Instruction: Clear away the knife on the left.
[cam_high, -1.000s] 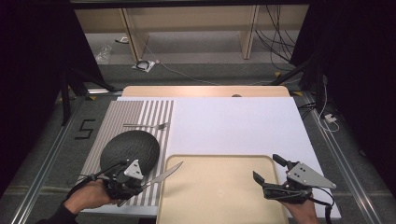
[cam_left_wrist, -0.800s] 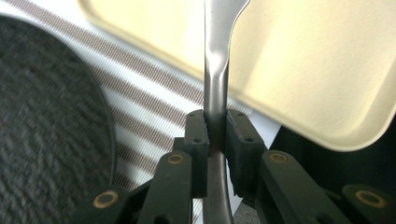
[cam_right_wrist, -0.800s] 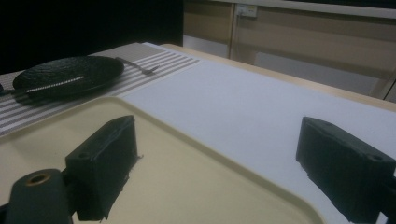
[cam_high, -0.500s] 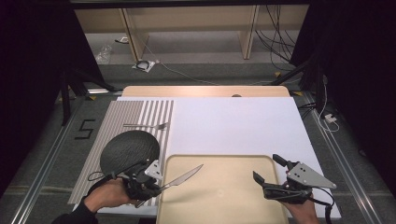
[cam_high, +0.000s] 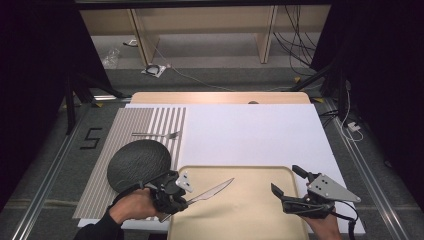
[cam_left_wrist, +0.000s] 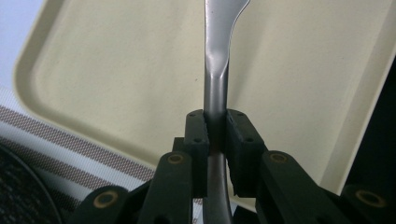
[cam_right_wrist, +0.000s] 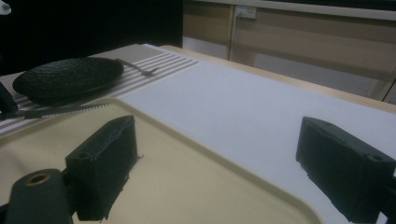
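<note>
Left gripper (cam_high: 186, 199) clenched on knife (cam_high: 212, 190) handle above tray (cam_high: 260, 220); stiff, light, probably slippery steel. Right gripper (cam_high: 286, 182) released.

left tool (cam_high: 187, 200) holds knife (cam_high: 212, 190) over tray (cam_high: 240, 220)

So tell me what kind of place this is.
Probably a lab bench set up for recording table-setting. A white table holds a beige tray, a black plate and a fork, with loose cables on the bare floor and dark curtains around.
</note>
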